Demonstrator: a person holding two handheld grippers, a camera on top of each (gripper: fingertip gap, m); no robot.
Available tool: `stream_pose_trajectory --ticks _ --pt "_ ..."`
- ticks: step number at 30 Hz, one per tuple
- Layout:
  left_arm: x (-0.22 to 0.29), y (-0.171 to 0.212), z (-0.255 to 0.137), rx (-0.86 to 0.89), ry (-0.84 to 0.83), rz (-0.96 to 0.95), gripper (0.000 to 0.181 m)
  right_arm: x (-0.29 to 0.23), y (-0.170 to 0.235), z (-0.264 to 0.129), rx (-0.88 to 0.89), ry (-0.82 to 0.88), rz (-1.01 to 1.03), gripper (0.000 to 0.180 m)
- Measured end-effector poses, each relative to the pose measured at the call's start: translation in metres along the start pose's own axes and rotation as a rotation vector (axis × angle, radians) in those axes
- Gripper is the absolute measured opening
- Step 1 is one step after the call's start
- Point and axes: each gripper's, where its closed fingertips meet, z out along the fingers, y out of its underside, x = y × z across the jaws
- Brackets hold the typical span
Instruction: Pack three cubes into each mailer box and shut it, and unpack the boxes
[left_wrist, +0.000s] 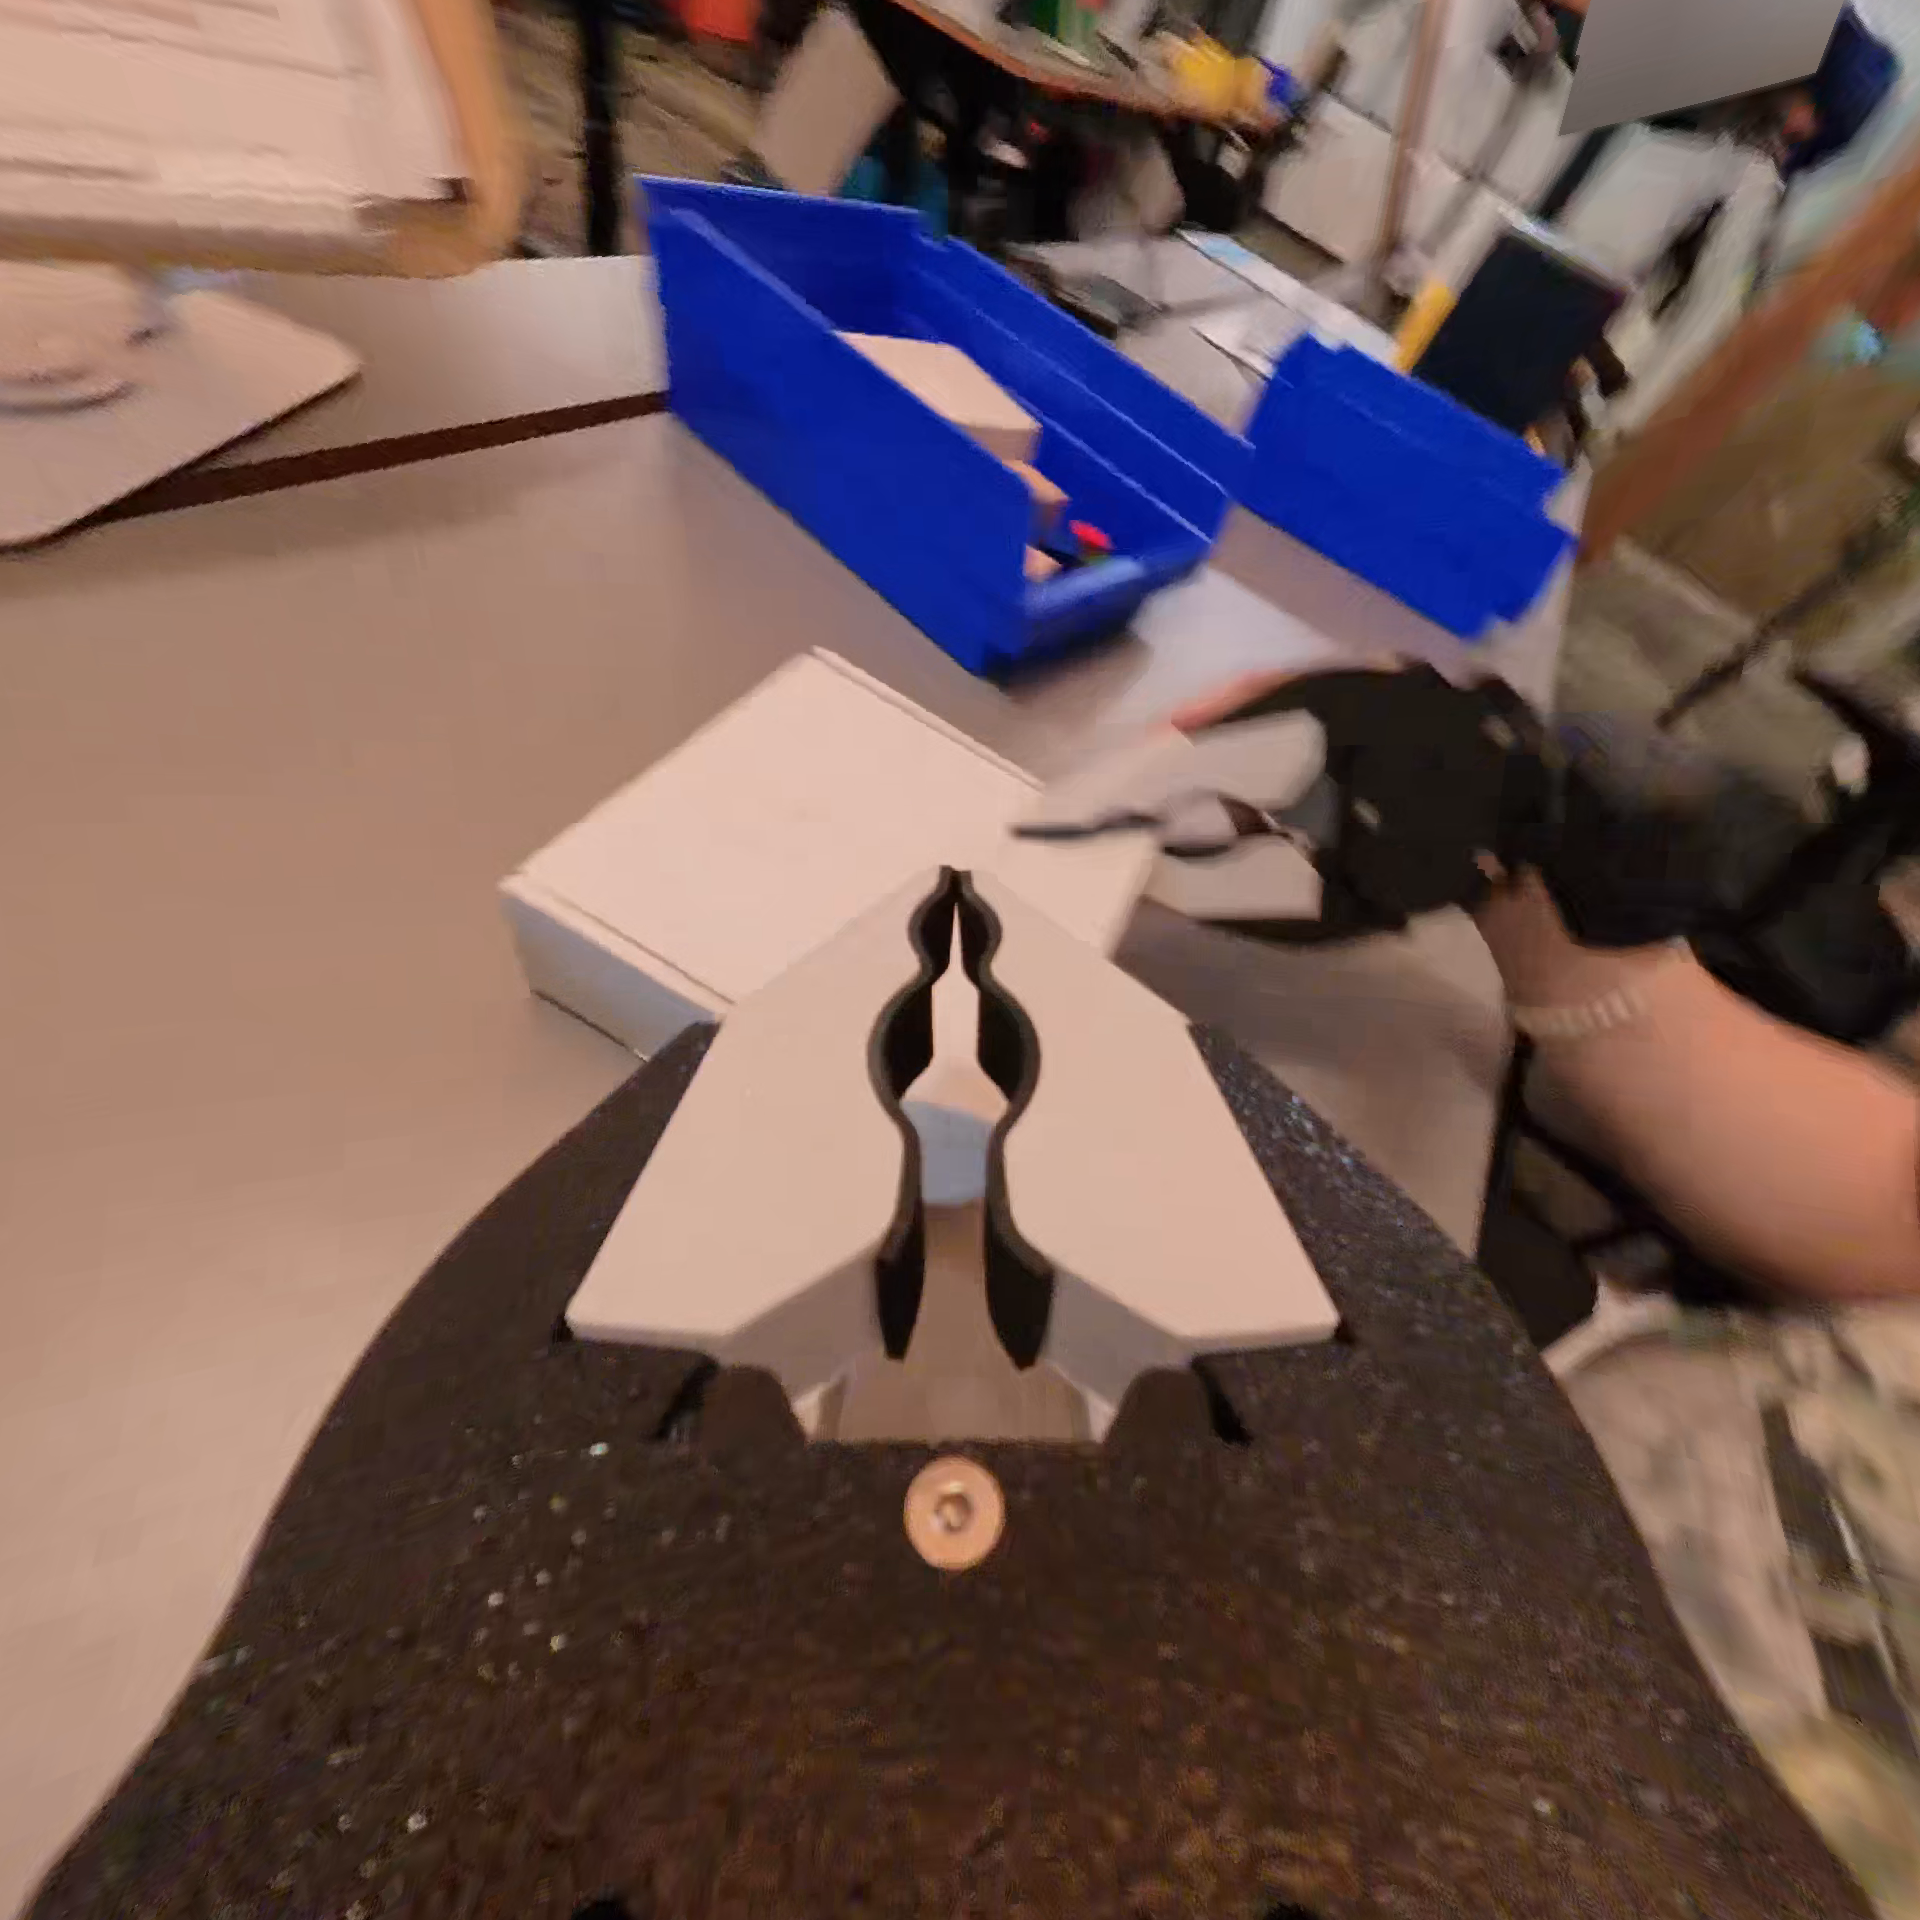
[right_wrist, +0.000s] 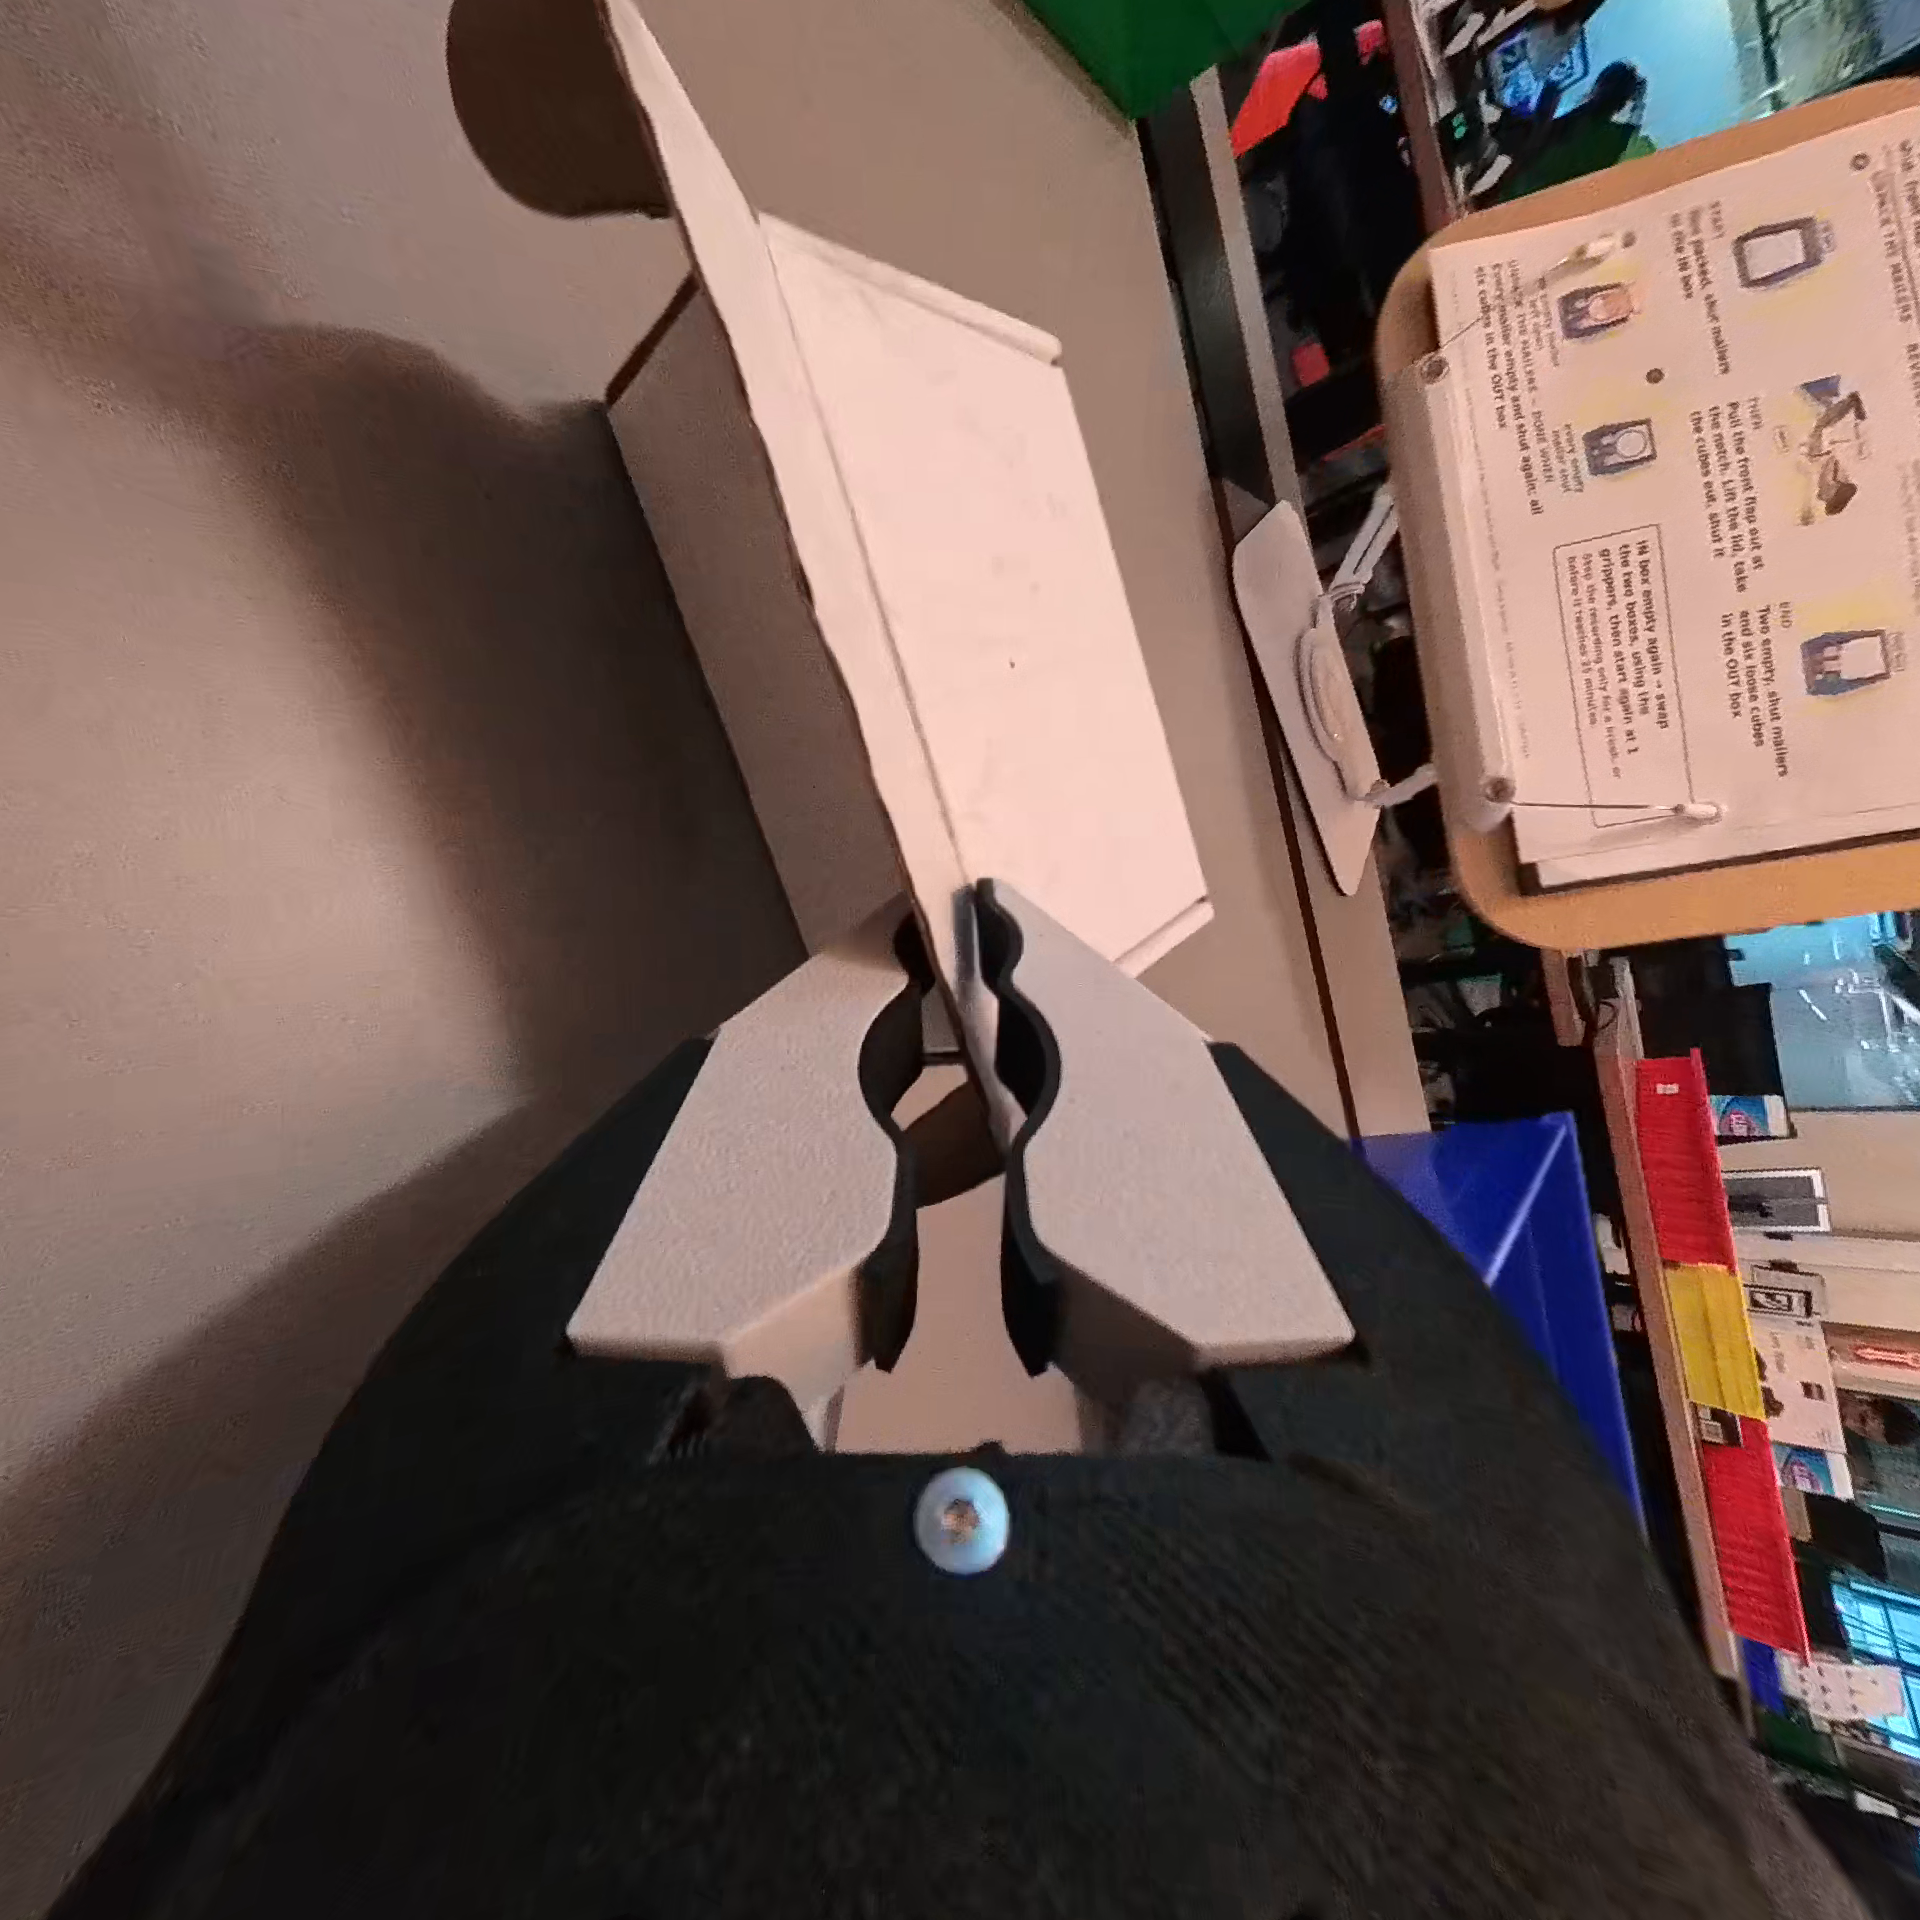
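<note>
A white mailer box (left_wrist: 790, 821) lies flat on the grey table, its lid down. My left gripper (left_wrist: 956, 894) is shut and empty, with its tips over the box's near edge. My right gripper (right_wrist: 971, 904) is shut on the edge of a cardboard flap of the mailer box (right_wrist: 987, 582); the flap's brown inner side (right_wrist: 727, 623) faces left. In the left wrist view the right gripper (left_wrist: 1174, 800) is at the box's right side, blurred. Wooden cubes (left_wrist: 945, 390) lie in a blue bin (left_wrist: 831, 457) behind the box.
A second blue bin (left_wrist: 1403, 488) stands to the right of the first and also shows in the right wrist view (right_wrist: 1507, 1226). A clipboard with an instruction sheet (right_wrist: 1662, 499) stands at the table's far edge. A person's forearm (left_wrist: 1714, 1143) is at the right.
</note>
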Motion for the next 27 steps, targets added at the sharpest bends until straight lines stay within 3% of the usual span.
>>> stream_pose_trajectory --ticks 6,8,10,14,20,21,27 --pt "-0.072 0.008 0.063 -0.047 -0.043 -0.237 0.0 -0.001 -0.002 0.0 0.06 0.041 0.046 0.01" --pt "-0.081 0.023 0.074 -0.125 -0.073 -0.23 0.0 -0.004 0.001 -0.003 0.057 0.073 0.045 0.025" --pt "-0.083 0.031 0.079 -0.147 -0.098 -0.204 0.0 0.005 0.015 -0.009 0.018 0.187 0.102 0.051" --pt "-0.083 0.031 0.079 -0.141 -0.106 -0.177 0.0 0.002 0.038 -0.012 -0.018 0.206 0.276 0.043" --pt "-0.083 0.032 0.079 -0.191 -0.138 -0.112 0.0 0.003 0.055 -0.01 -0.066 0.186 0.282 0.025" --pt "-0.084 0.032 0.079 -0.193 -0.144 -0.108 0.0 0.0 0.051 -0.01 -0.032 0.156 0.285 0.014" --pt "-0.085 0.032 0.078 -0.184 -0.165 -0.102 0.0 -0.007 0.049 -0.009 0.013 0.097 0.282 0.014"
